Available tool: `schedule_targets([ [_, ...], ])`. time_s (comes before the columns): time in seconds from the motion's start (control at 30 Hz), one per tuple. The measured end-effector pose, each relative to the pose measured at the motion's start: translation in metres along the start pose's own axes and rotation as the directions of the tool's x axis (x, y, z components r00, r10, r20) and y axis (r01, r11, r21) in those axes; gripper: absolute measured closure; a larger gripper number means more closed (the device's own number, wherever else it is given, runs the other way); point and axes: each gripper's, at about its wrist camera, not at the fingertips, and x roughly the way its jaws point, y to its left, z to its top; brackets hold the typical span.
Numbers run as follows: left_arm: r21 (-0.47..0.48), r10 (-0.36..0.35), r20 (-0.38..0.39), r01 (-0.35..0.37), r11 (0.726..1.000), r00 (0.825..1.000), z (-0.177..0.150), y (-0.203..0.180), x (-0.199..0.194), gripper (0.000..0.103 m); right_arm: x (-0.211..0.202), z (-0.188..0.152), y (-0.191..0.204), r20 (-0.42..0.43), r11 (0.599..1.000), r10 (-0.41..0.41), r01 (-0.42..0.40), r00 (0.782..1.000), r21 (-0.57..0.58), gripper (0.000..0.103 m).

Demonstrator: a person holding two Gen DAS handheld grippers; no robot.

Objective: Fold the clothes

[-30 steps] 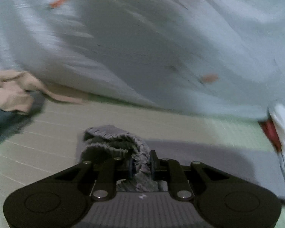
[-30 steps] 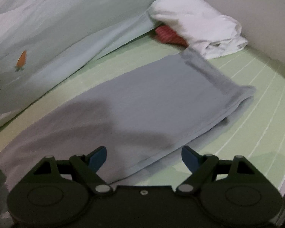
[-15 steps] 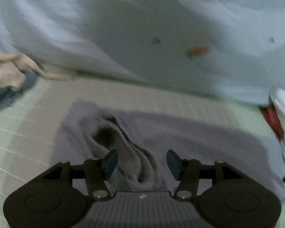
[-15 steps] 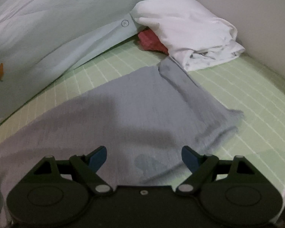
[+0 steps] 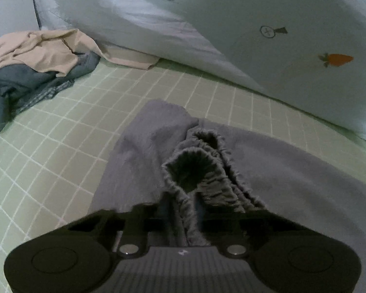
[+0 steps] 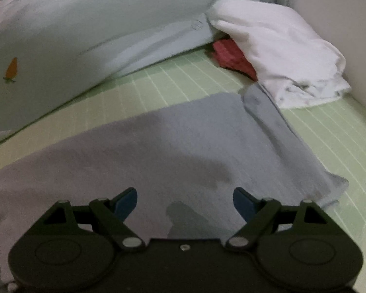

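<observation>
Grey trousers [image 5: 292, 171] lie spread flat on the green checked sheet [image 5: 61, 134], just in front of the pale carrot-print duvet [image 5: 231, 24]. Their gathered elastic waistband [image 5: 200, 168] stands bunched up, ruffled and gaping. The left gripper [image 5: 183, 219] is closing, its jaws pinching that waistband. The right gripper [image 6: 184, 201] hangs spread wide above the smooth leg, holding nothing. White laundry [image 6: 280, 53] sits beside the duvet's far end.

Green grid sheet bed [image 5: 61, 131]
On it: grey garment [image 6: 173, 146], beige/blue clothes heap [image 5: 34, 63], white + red pile [image 6: 280, 56], carrot-print duvet [image 5: 231, 24].
</observation>
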Motion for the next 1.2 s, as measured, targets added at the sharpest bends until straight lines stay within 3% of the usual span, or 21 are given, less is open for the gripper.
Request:
schedule_targets([
  [0.17, 0.086, -0.101, 0.06, 0.096, 0.992, 0.993, 0.005, -0.024, -0.017, 0.098, -0.002, -0.002, -0.019, -0.002, 0.996, -0.037, 0.037, 0.999, 0.084, 0.017],
  [0.3, 0.21, -0.167, 0.072, 0.149, 0.966, 0.983, -0.001, -0.058, -0.025, 0.098, -0.004, -0.005, -0.026, -0.004, 0.992, -0.048, 0.048, 0.999, 0.117, 0.017],
  [0.43, 0.294, -0.114, 0.029, 0.101, 0.951, 0.993, -0.014, -0.079, -0.015, 0.089, -0.002, -0.004, -0.026, -0.007, 0.993, -0.046, 0.047, 0.999, 0.104, 0.017],
  [0.77, 0.169, 0.001, 0.018, -0.004, 0.986, 1.0, -0.013, -0.019, -0.017, 0.041, 0.002, -0.004, -0.024, -0.023, 0.996, -0.033, 0.035, 0.999, 0.081, 0.017],
  [0.97, 0.055, 0.004, 0.015, -0.004, 0.998, 1.0, -0.011, 0.014, -0.024, 0.04, 0.006, -0.006, -0.018, -0.032, 0.998, -0.022, 0.024, 0.999, 0.053, 0.017],
  [1.07, 0.154, -0.002, 0.083, -0.011, 0.988, 0.997, -0.011, -0.009, -0.039, 0.04, 0.008, -0.006, -0.018, -0.036, 0.998, -0.021, 0.023, 0.999, 0.053, 0.017],
  [1.2, 0.308, -0.033, 0.14, -0.011, 0.951, 0.99, -0.005, -0.042, -0.041, 0.04, 0.008, -0.007, -0.014, -0.041, 0.999, -0.018, 0.02, 0.999, 0.045, 0.017],
])
